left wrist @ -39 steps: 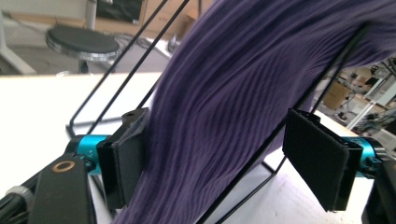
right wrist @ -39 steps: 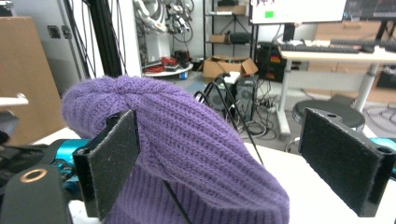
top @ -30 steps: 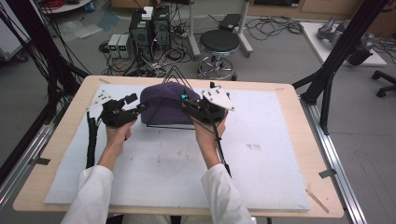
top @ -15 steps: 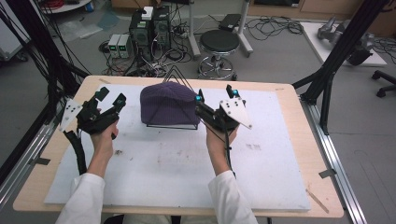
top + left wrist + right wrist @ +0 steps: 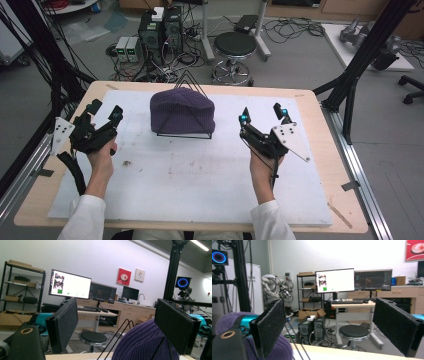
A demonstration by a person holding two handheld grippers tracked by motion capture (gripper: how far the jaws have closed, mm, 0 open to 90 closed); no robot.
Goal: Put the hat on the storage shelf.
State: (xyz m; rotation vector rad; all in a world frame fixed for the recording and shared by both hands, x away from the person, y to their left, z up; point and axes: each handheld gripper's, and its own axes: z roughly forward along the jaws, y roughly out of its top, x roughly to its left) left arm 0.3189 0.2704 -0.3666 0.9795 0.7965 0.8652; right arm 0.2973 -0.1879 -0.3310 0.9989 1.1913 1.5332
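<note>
Purple beanie (image 5: 182, 110) upright, crown up

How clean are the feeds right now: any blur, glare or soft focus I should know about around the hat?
High view: even light, soft shadows, purple knit hat on its wire stand reasonably sharp. Left gripper view: hat close and slightly soft, ceiling light strip glaring top right. Right gripper view: hat blurred at the left edge, bright monitor washed out.

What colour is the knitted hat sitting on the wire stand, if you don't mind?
The knitted hat is dark purple with a ribbed knit, clearest in the high view.
</note>
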